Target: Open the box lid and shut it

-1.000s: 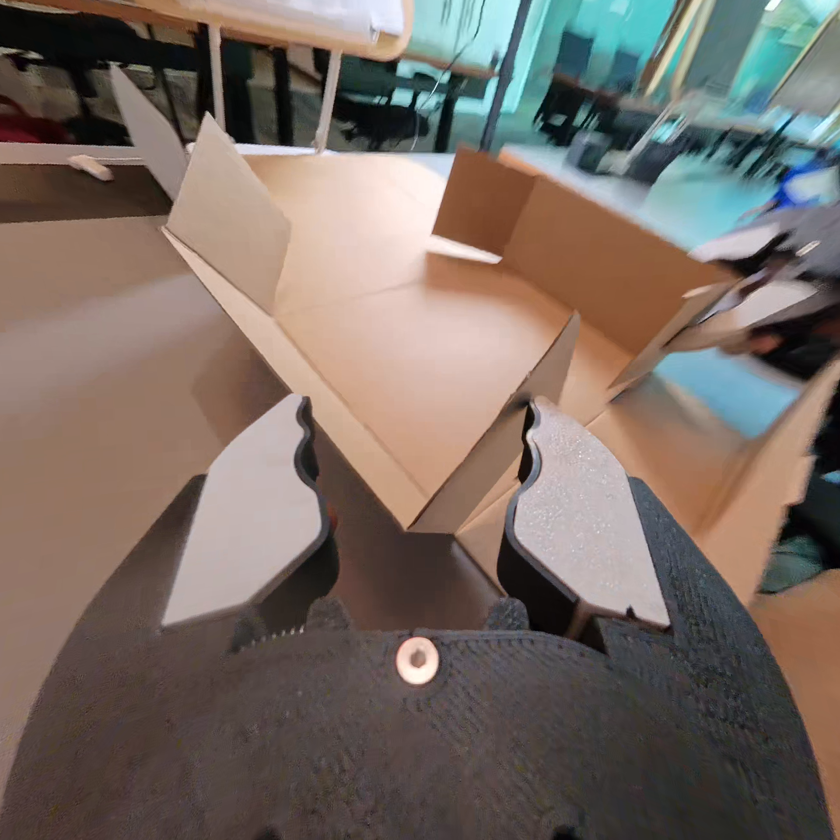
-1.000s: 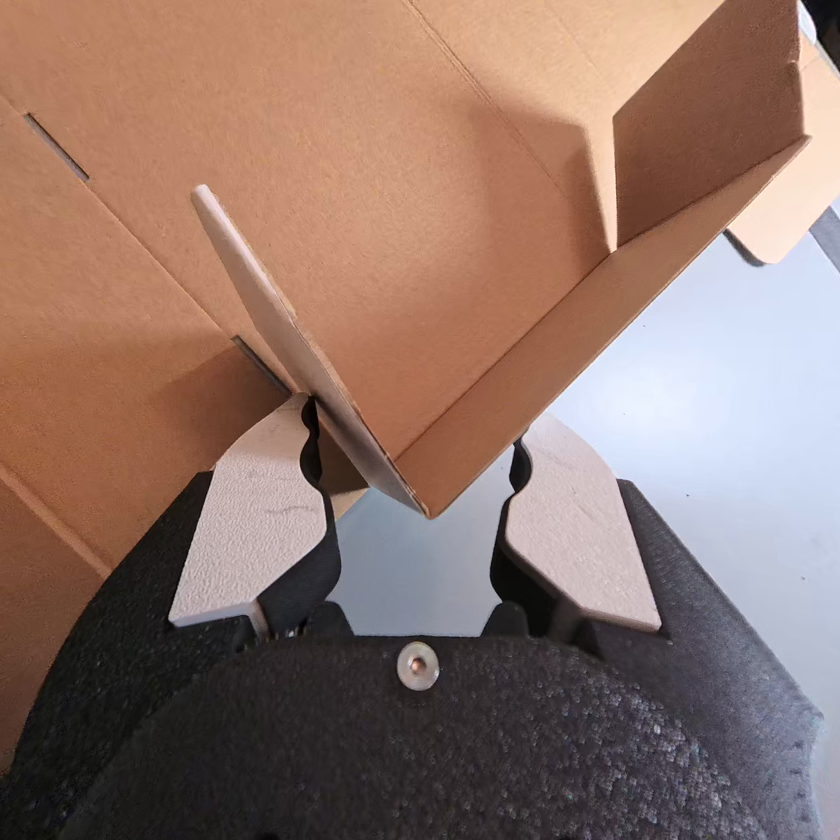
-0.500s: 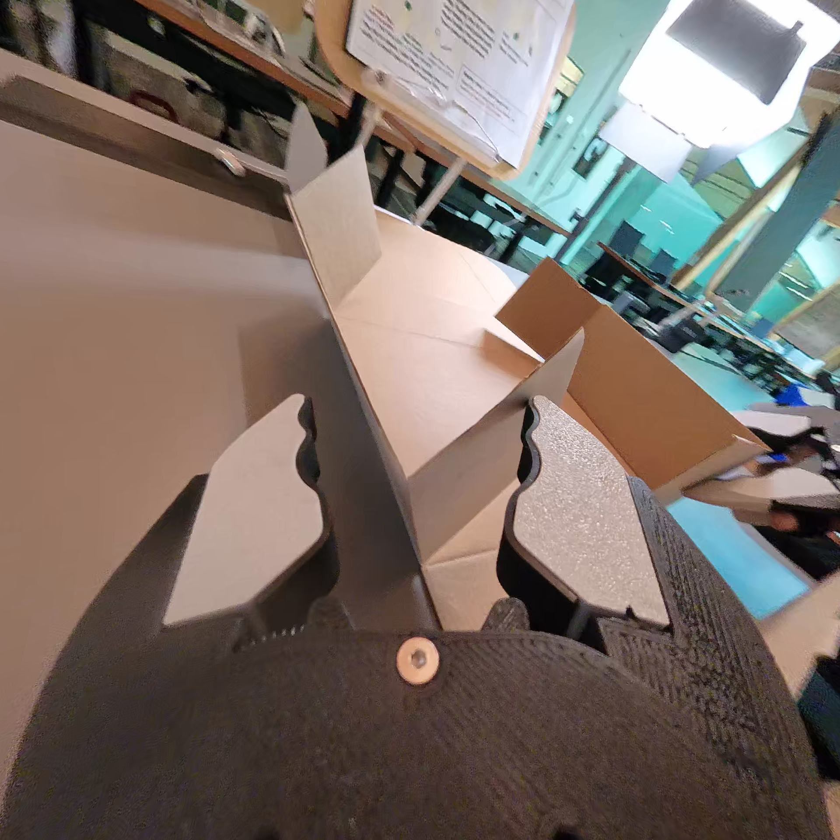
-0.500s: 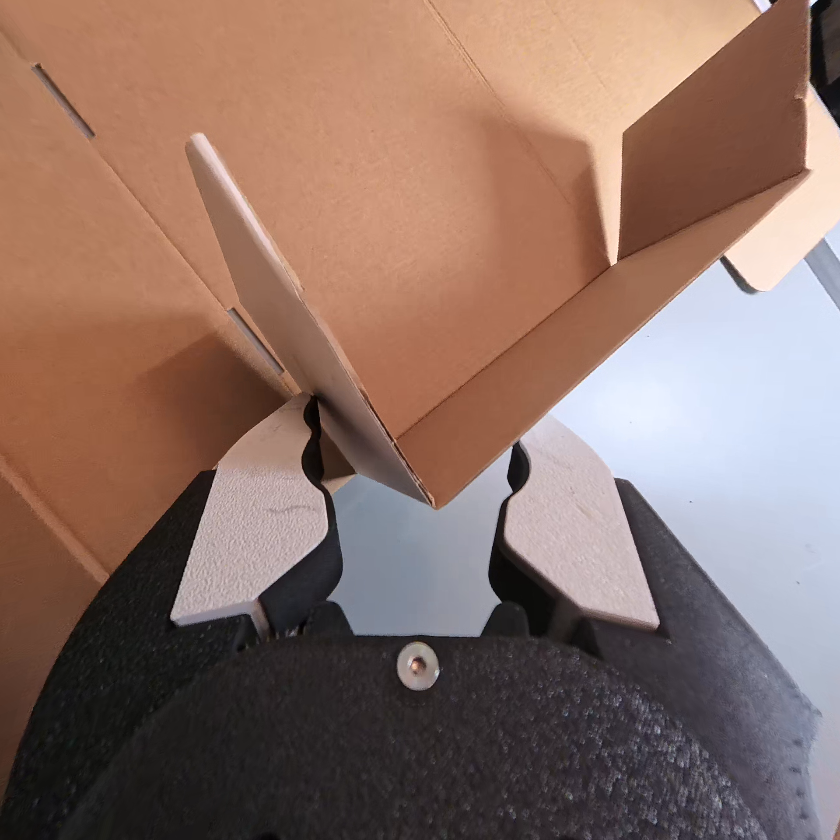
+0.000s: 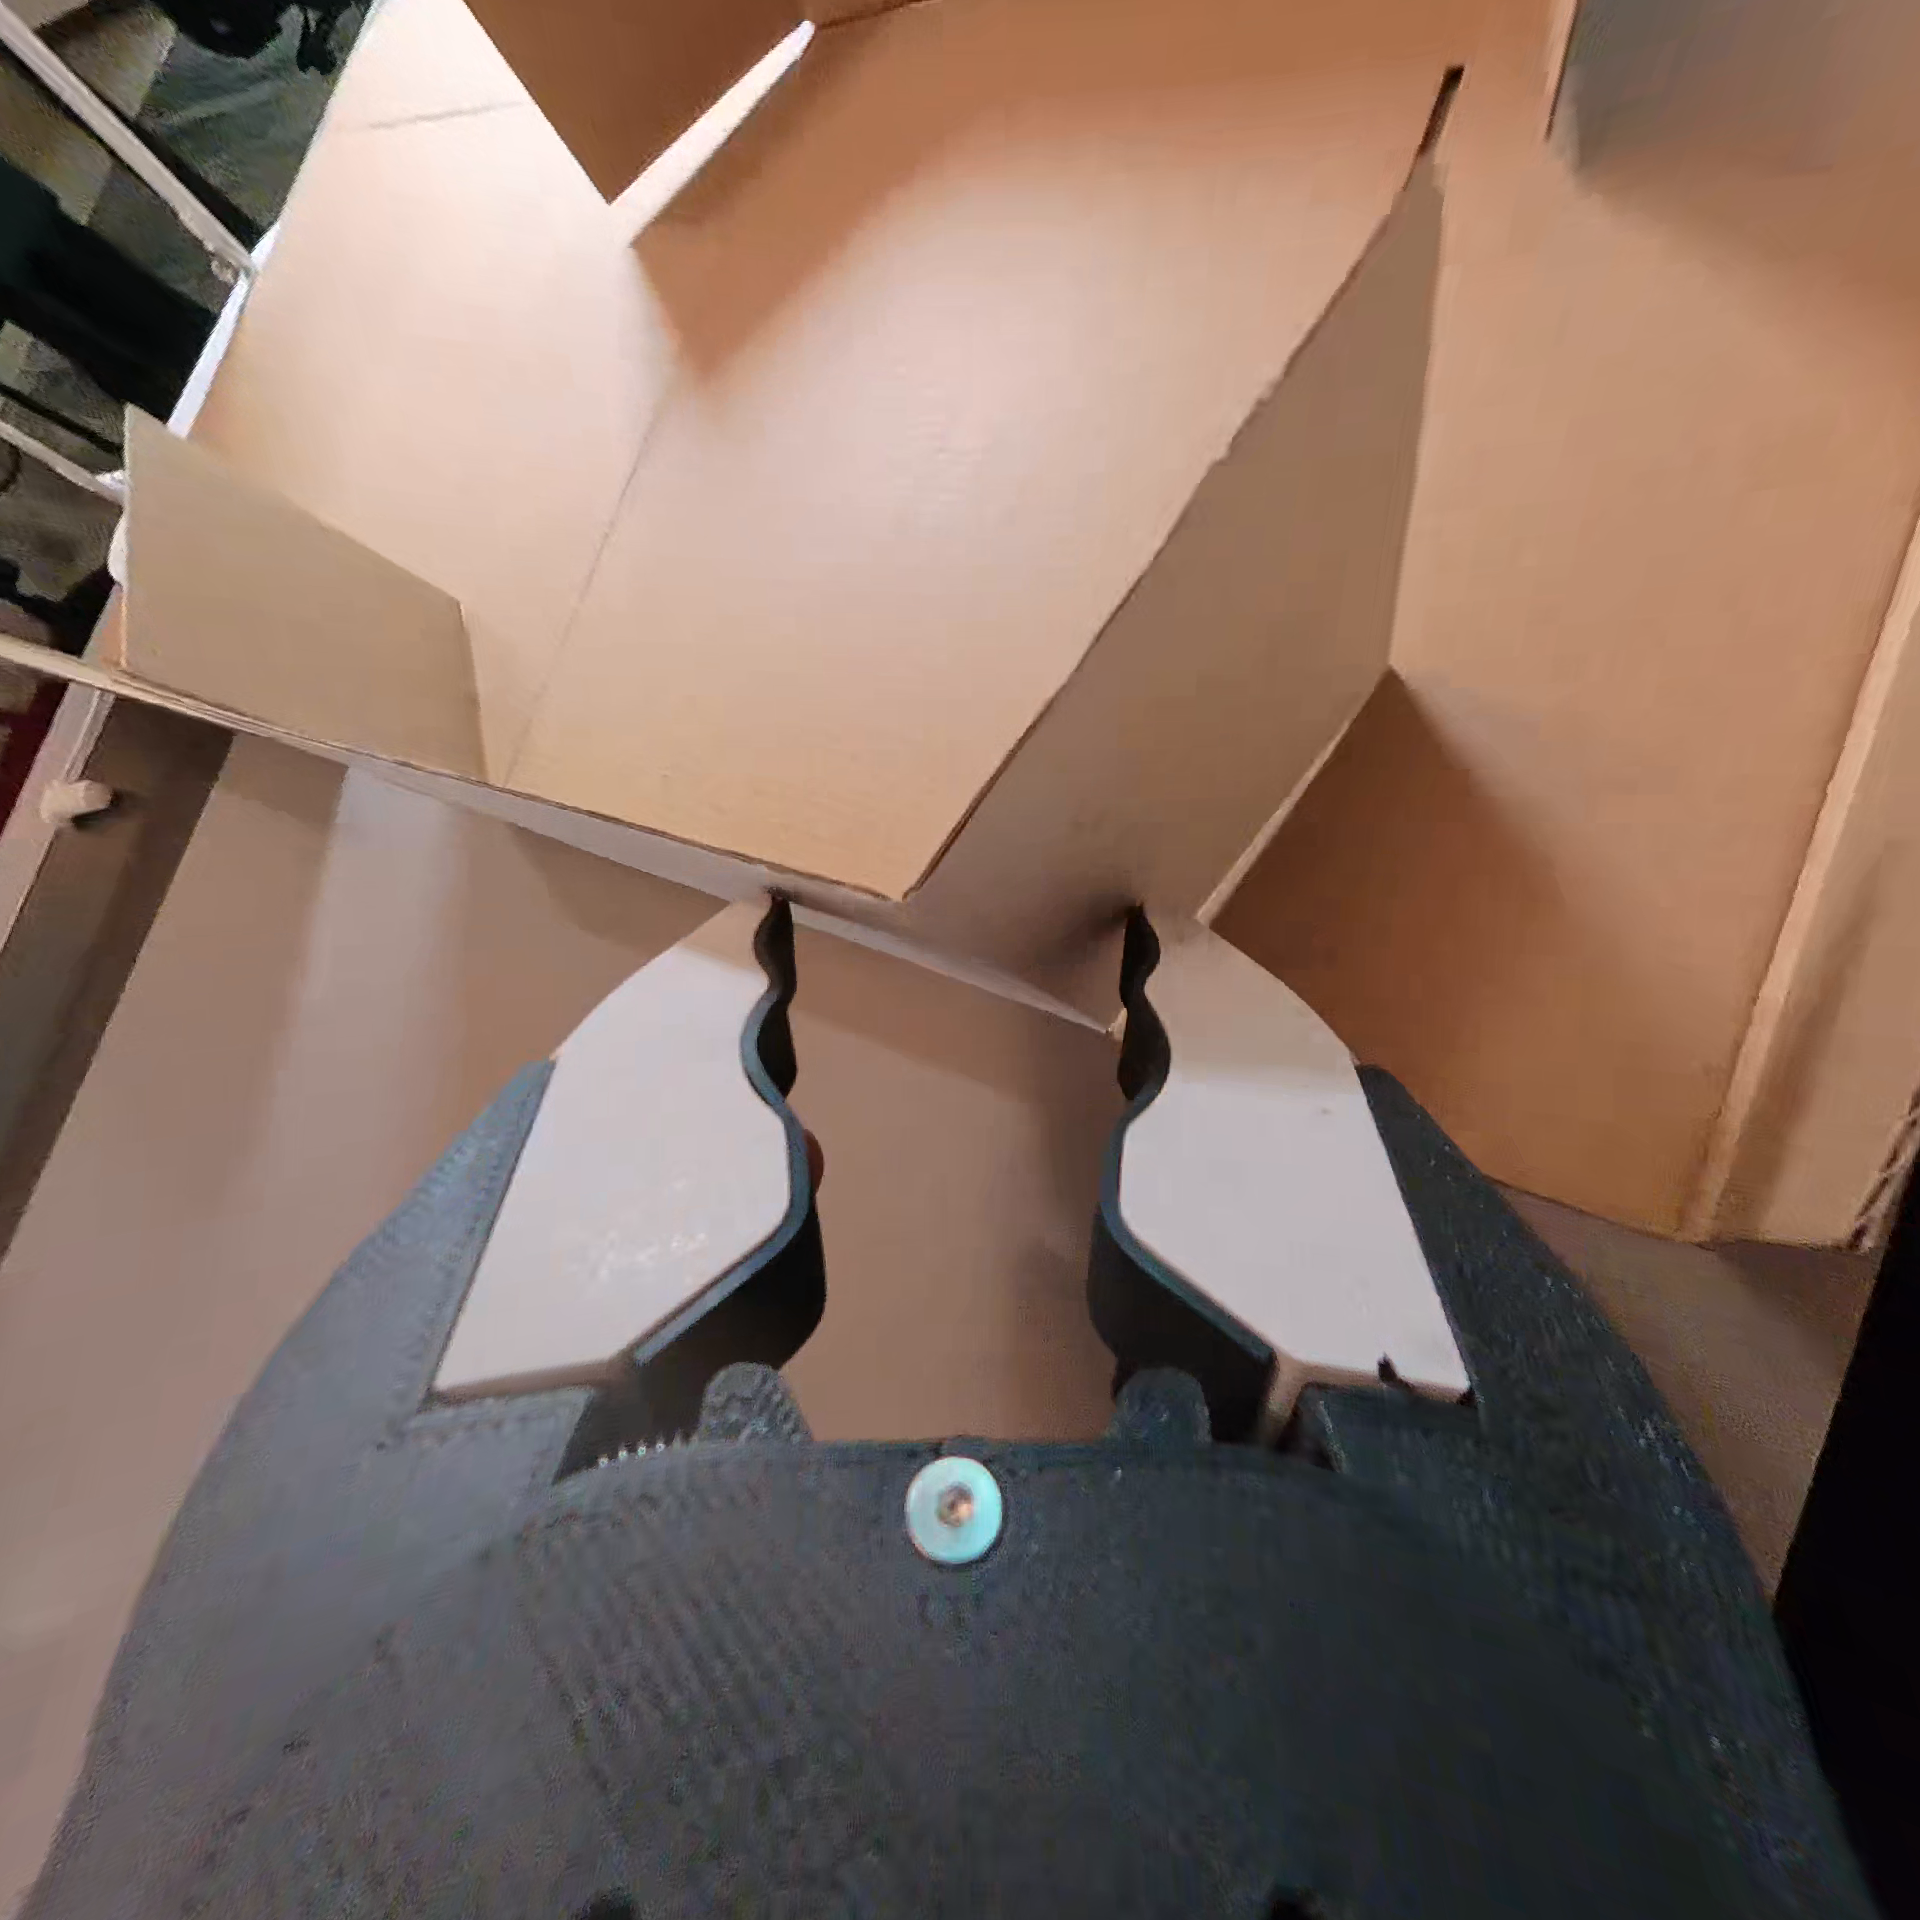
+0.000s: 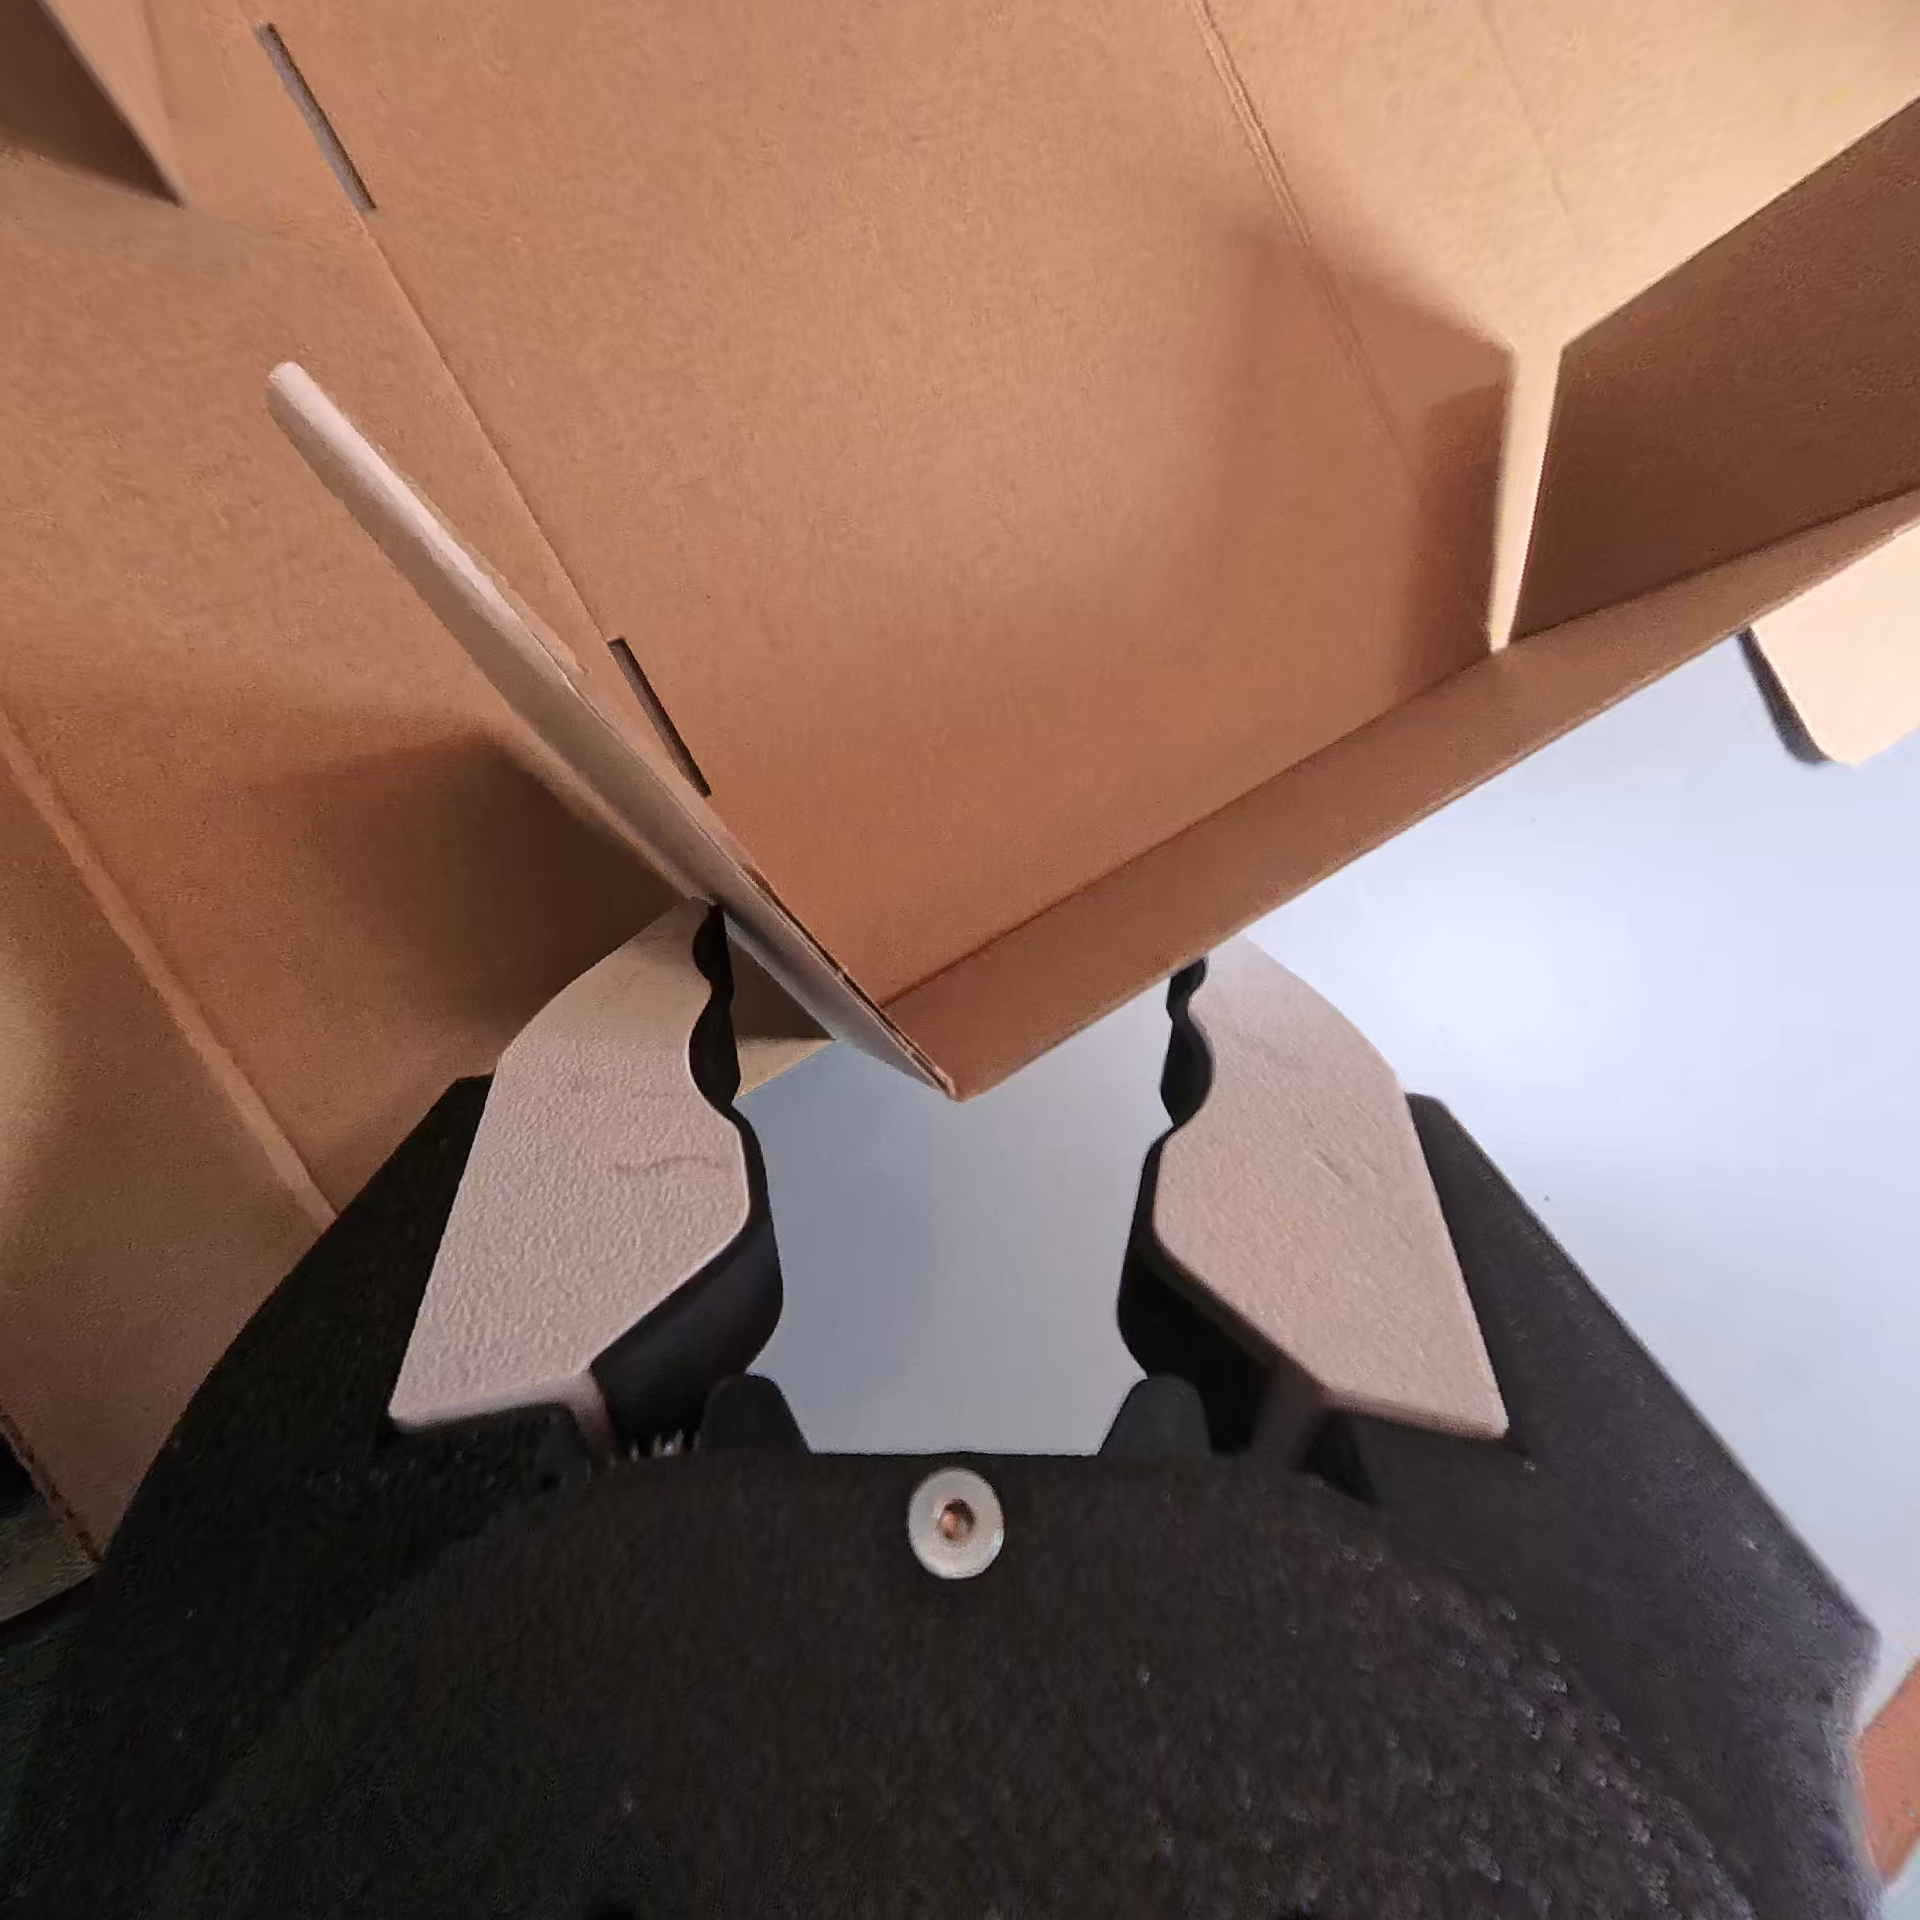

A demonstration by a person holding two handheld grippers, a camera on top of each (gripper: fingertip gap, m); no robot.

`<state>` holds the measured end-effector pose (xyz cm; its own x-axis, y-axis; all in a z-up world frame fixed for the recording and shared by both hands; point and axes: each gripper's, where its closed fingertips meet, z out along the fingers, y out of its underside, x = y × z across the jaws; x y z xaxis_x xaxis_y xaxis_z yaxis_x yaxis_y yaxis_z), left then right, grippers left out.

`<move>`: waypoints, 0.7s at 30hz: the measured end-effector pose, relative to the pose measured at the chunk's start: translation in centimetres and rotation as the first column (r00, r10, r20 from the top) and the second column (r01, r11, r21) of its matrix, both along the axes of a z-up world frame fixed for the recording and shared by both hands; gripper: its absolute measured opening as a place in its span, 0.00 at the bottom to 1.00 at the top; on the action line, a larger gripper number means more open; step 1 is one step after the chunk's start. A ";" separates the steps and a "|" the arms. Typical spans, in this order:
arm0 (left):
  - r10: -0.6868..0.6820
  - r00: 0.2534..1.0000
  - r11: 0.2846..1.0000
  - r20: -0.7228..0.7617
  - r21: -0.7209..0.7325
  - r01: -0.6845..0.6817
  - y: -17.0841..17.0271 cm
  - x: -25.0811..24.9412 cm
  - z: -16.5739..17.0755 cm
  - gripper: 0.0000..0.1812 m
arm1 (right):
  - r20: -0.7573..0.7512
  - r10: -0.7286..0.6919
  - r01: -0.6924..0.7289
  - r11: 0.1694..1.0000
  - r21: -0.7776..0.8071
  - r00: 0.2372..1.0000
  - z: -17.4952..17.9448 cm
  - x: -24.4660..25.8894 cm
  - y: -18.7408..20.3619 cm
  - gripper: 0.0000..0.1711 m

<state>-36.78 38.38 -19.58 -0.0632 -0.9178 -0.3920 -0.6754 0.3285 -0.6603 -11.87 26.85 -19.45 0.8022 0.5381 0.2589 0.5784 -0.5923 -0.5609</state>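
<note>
The brown cardboard box lid [image 5: 883,468] is raised, and its inner side faces both cameras. In the left wrist view one lid corner lies across the tips of my left gripper [image 5: 956,935], which is open and not clamped on it. The box body [image 5: 1621,675] stands to the right. In the right wrist view the lid [image 6: 987,520] has its other corner between the open fingers of my right gripper [image 6: 951,945], and a white-faced side flap [image 6: 488,623] runs up from the left fingertip. The box body [image 6: 208,623] is on the left.
A side flap [image 5: 291,613] sticks up at the lid's left end. Dark shelving and clutter [image 5: 94,260] lie beyond the table at top left. The light grey tabletop [image 6: 1558,1039] shows under the lid on the right. Another cardboard tab [image 6: 1849,707] pokes in at the right edge.
The left gripper has swung from looking across the room to looking steeply into the lid, which has tipped towards the box. In the right wrist view the lid has come closer. Both grippers stayed open.
</note>
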 end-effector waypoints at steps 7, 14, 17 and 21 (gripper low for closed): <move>0.071 0.980 0.994 0.184 -0.092 -0.055 -0.4 0.7 0.6 0.23 | -0.087 -0.148 0.161 0.973 0.164 0.985 0.3 0.9 -0.9 0.33; 0.122 0.945 0.992 0.305 -0.025 -0.120 -0.2 1.5 0.7 0.22 | -0.037 -0.125 0.130 0.946 0.296 0.992 1.7 1.2 -1.3 0.34; 0.084 0.955 0.994 0.283 0.043 -0.100 0.2 1.5 1.5 0.26 | 0.096 -0.084 0.047 0.942 0.333 0.992 2.5 1.6 -1.0 0.38; 0.053 0.976 0.997 0.213 0.041 -0.063 0.9 1.5 2.2 0.33 | 0.136 -0.042 -0.001 0.952 0.306 0.990 2.8 1.5 -0.6 0.39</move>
